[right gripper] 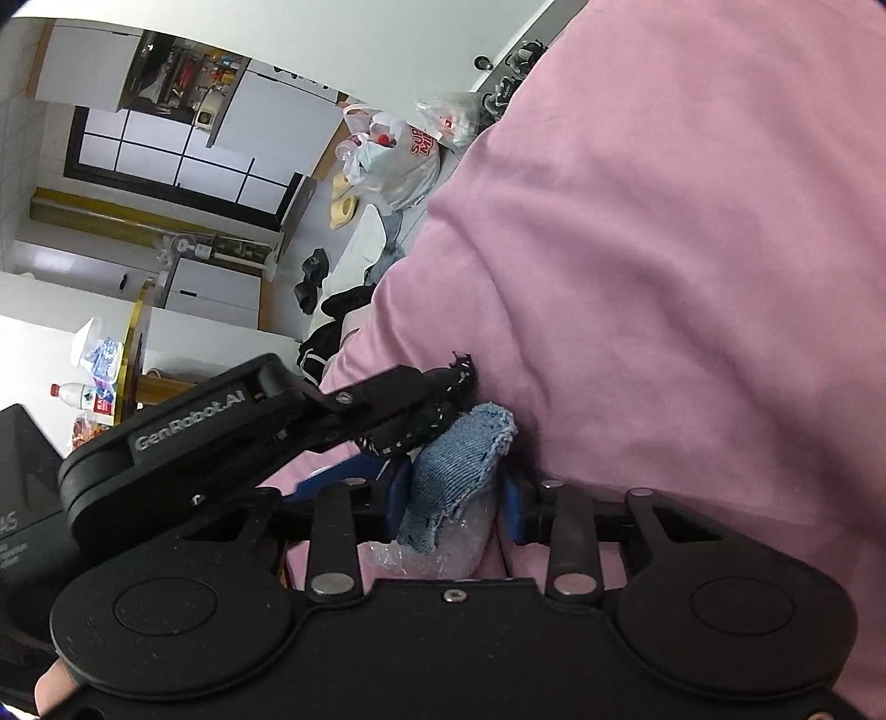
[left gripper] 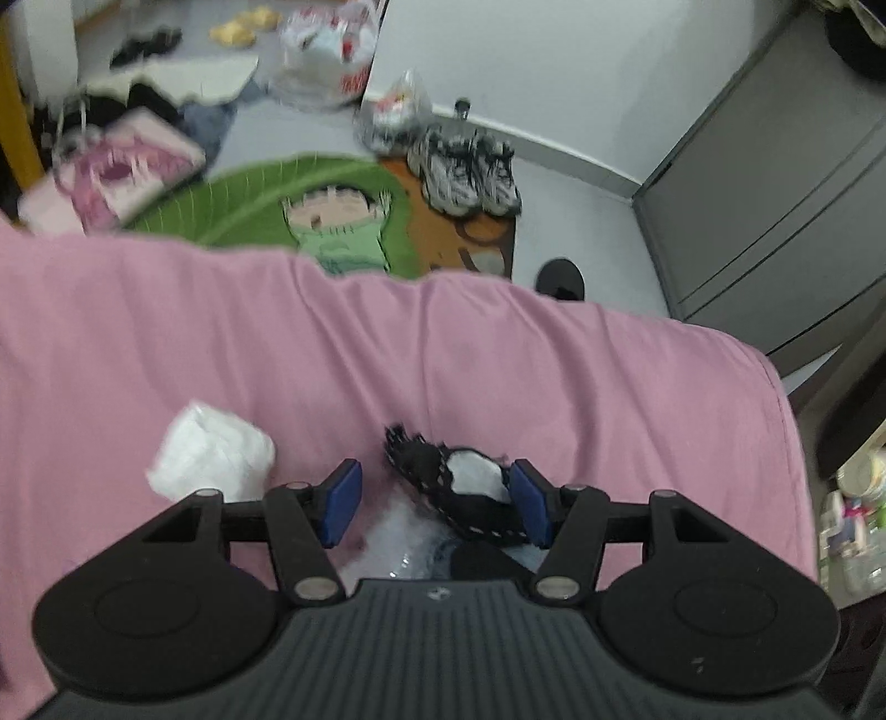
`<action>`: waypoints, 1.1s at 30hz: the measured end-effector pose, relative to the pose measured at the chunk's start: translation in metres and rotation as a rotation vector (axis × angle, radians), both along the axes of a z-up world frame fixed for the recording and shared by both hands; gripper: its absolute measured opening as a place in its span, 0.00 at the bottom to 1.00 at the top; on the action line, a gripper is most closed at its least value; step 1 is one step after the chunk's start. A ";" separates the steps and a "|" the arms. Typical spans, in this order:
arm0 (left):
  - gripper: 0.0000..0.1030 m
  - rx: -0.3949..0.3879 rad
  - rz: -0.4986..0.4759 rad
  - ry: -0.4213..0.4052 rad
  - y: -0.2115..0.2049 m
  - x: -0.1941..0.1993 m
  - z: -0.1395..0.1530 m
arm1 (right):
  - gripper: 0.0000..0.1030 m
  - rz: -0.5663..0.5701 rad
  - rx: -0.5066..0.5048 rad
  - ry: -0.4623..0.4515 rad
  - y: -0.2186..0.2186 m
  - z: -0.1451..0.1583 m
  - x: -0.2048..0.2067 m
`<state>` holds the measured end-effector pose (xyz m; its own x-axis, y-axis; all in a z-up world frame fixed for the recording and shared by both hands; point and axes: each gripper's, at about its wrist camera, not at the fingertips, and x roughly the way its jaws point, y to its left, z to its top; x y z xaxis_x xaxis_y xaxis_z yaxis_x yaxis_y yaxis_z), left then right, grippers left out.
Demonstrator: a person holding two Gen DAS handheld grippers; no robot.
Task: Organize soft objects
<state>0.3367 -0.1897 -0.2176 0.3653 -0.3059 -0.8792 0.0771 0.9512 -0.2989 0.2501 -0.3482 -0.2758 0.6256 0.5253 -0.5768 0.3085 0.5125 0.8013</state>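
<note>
A pink bedsheet [left gripper: 498, 354] covers the bed. In the left wrist view a black knitted piece [left gripper: 459, 493] with white filling lies against the right pad of my left gripper [left gripper: 437, 501], whose jaws stand wide apart. A white crumpled bundle [left gripper: 213, 457] lies just left of it. Clear plastic wrap [left gripper: 401, 545] lies under the gripper. In the right wrist view my right gripper [right gripper: 459, 498] is shut on a blue denim piece [right gripper: 459, 459] with clear plastic [right gripper: 437, 548] under it. The left gripper's arm [right gripper: 266, 421] reaches in beside the black knitted piece [right gripper: 432, 415].
Beyond the bed edge the floor holds a green cartoon rug [left gripper: 310, 205], grey sneakers [left gripper: 465, 166], plastic bags [left gripper: 332, 50], a pink bag [left gripper: 122, 171] and a grey cabinet [left gripper: 775, 194]. The right wrist view shows the bedsheet [right gripper: 692, 249] and a kitchen area [right gripper: 166, 138].
</note>
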 end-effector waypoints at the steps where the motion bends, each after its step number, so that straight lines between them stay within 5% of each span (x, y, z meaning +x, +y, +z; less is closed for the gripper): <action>1: 0.48 -0.004 0.007 0.009 0.001 0.001 -0.001 | 0.27 -0.007 0.007 0.006 -0.001 0.000 0.000; 5: 0.21 -0.029 0.060 0.029 0.005 0.002 -0.002 | 0.22 -0.032 -0.008 0.019 -0.005 0.003 -0.006; 33: 0.18 -0.096 0.088 -0.238 0.110 -0.079 0.122 | 0.20 -0.090 -0.323 -0.136 0.032 0.113 -0.059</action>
